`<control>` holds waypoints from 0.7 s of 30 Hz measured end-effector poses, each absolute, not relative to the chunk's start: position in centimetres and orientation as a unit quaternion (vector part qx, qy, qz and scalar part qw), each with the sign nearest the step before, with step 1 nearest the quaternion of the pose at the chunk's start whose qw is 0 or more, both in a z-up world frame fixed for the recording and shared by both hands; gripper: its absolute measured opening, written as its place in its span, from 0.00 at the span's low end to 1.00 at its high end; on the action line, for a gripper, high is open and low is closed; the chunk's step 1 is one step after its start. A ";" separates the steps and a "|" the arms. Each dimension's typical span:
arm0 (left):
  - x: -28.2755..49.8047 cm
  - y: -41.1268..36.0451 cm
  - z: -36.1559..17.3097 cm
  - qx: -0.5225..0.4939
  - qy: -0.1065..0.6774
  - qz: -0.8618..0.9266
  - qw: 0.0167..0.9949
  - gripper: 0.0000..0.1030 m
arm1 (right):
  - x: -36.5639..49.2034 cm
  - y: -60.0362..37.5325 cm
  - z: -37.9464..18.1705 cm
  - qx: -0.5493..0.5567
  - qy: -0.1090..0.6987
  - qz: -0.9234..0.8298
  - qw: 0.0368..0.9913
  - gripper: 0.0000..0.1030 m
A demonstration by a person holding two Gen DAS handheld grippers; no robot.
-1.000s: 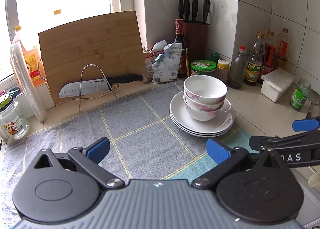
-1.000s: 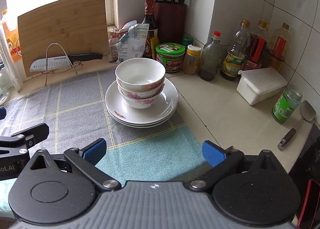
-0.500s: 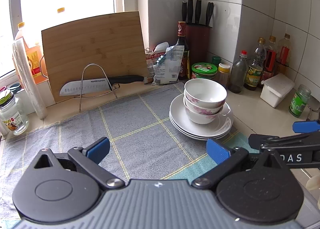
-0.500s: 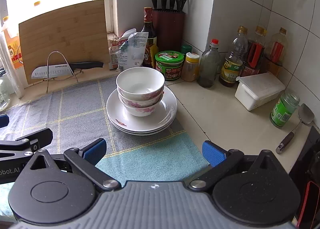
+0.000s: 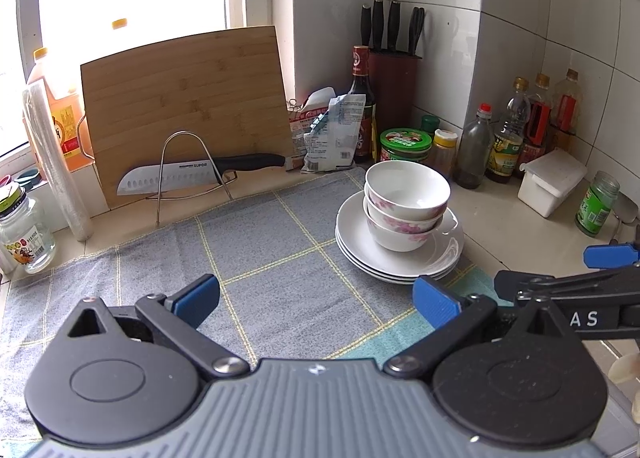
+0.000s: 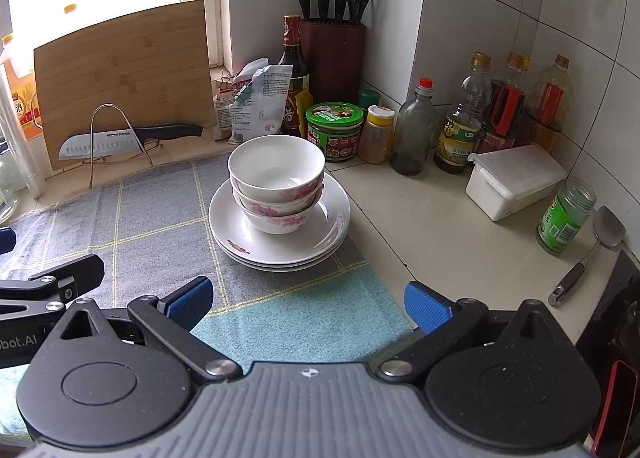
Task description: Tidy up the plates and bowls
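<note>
Stacked white bowls with pink flowers sit on a stack of white plates, on a grey and teal checked cloth. My left gripper is open and empty, held above the cloth, near and left of the stack. My right gripper is open and empty, in front of the stack. Each gripper shows at the edge of the other's view.
A bamboo cutting board leans at the back with a knife on a wire rack. A knife block, bottles, jars, a white box and a spoon crowd the counter's back and right.
Both grippers have drawn back and risen a little from the stack, so the dishes look smaller and farther. Both stay open. The dishes have not moved.
</note>
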State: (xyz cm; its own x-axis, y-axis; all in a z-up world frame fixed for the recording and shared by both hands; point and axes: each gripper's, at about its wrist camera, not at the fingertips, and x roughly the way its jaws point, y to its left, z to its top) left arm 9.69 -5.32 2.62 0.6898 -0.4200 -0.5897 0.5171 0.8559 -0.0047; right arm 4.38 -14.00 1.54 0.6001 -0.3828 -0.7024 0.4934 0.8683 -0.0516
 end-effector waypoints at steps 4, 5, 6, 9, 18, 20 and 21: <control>9.7 -5.3 2.7 0.080 0.300 -0.256 0.916 0.99 | 4.4 -14.0 1.6 0.073 0.373 -0.247 0.891 1.00; 9.7 -5.3 2.7 0.081 0.300 -0.256 0.916 0.99 | 4.4 -13.9 1.6 0.073 0.373 -0.247 0.891 1.00; 9.7 -5.3 2.7 0.081 0.300 -0.256 0.916 0.99 | 4.4 -13.9 1.6 0.072 0.373 -0.247 0.891 1.00; 9.7 -5.3 2.7 0.081 0.300 -0.255 0.916 0.99 | 4.4 -13.9 1.6 0.072 0.373 -0.247 0.891 1.00; 9.7 -5.3 2.7 0.081 0.299 -0.256 0.916 0.99 | 4.3 -14.0 1.7 0.071 0.374 -0.251 0.890 1.00; 9.7 -5.3 2.7 0.081 0.299 -0.256 0.916 0.99 | 4.3 -14.0 1.7 0.070 0.374 -0.252 0.890 1.00; 9.6 -5.4 2.7 0.081 0.299 -0.257 0.916 0.99 | 4.2 -14.0 1.7 0.070 0.374 -0.252 0.890 1.00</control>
